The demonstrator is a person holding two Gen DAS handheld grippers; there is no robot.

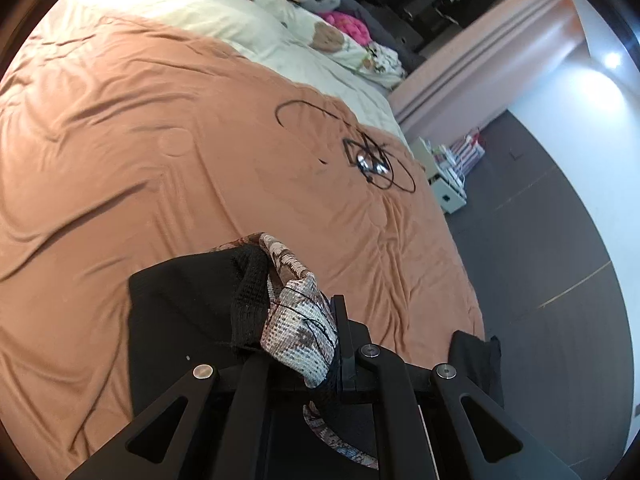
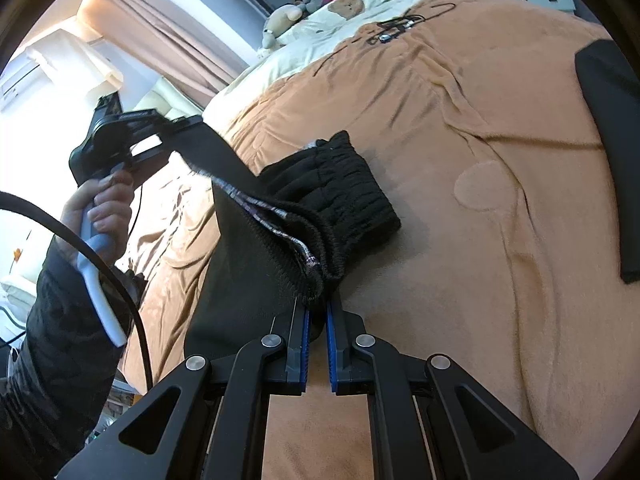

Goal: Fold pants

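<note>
Both claws pinched the waistband of the black knit pants with a patterned lining, held above the rumpled orange bedspread: the left claw at one end, the right claw at the other.

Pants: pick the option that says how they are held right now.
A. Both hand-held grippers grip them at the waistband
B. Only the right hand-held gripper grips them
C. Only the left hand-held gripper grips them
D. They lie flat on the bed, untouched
A: the left hand-held gripper and the right hand-held gripper are each shut on the black pants at the waistband, lifting it off the orange bed cover.
</note>
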